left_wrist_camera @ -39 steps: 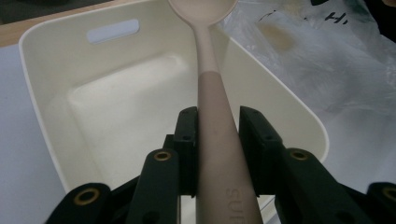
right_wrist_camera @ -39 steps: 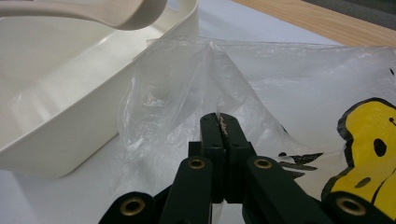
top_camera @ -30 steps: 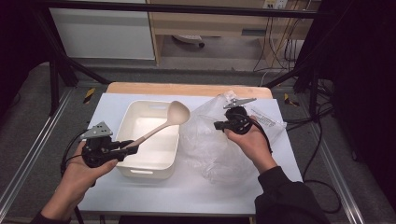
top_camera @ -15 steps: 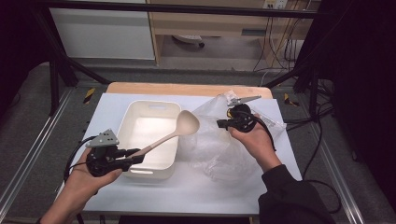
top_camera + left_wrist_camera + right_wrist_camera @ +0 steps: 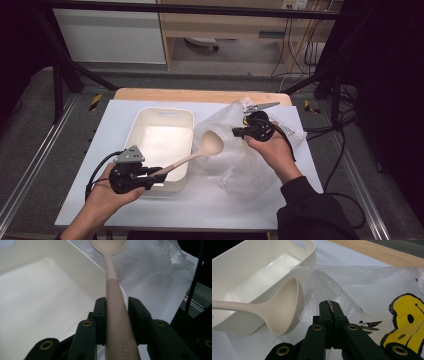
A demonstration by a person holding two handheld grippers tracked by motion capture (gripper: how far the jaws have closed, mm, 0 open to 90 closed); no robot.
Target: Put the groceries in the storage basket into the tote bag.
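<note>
I have the table [image 5: 165,212] laid with a white tub [image 5: 167,120], empty, and beside it the clear bag [image 5: 235,165], its edge pinched up by my right gripper [image 5: 239,131], jaws clenched on the film. My left gripper [image 5: 152,175] grasps the ladle [image 5: 210,145] by its handle, bowl at the bag's mouth. I judge pickup and opening done; sliding it in remains.

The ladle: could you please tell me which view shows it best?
The high view: the whole ladle shows, from the left gripper to the bowl at the bag. The left gripper view shows its handle between the jaws, bowl cut off. The right gripper view shows bowl and part of the handle.
</note>
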